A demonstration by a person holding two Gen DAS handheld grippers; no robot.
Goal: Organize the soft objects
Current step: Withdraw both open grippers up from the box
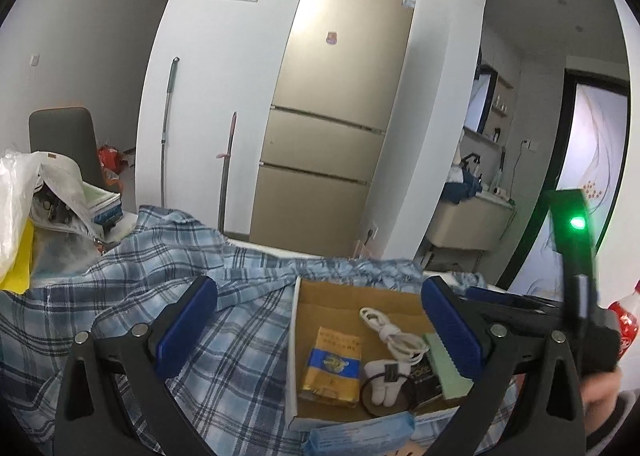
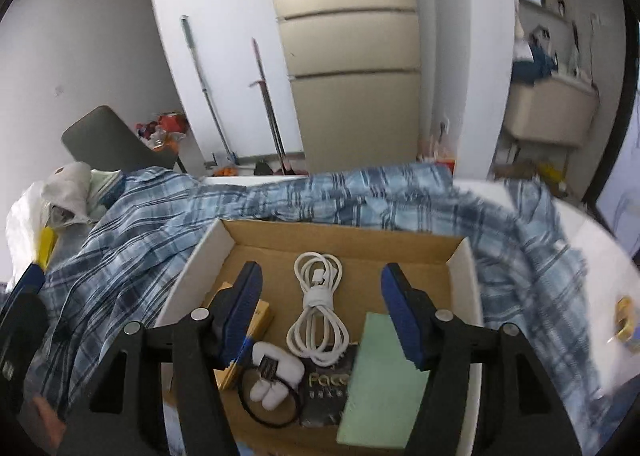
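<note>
Hovering over the cardboard box (image 2: 340, 240), your right gripper (image 2: 320, 310) is pointing down into it with its jaws standing apart and nothing between the pads, the white cable (image 2: 318, 312) lying on the box floor below the gap. Your left gripper (image 1: 320, 324) is also standing open and empty, sitting off the box's left side. The soft thing you are probably after, the blue plaid shirt (image 1: 168, 280), is spreading across the counter (image 2: 592, 224) in a long band running left to right behind the box, and it is wrapping round both of the box's sides. From your right gripper it is lying ahead, past the far box wall, and out to the right; from your left gripper it is lying directly underneath and ahead, so your left hand looks the nearer one to a thick fold. Inside the box, a yellow packet (image 1: 331, 366), a green pad (image 2: 380, 384) and a black hair tie (image 2: 267, 400) are resting beside the cable.
</note>
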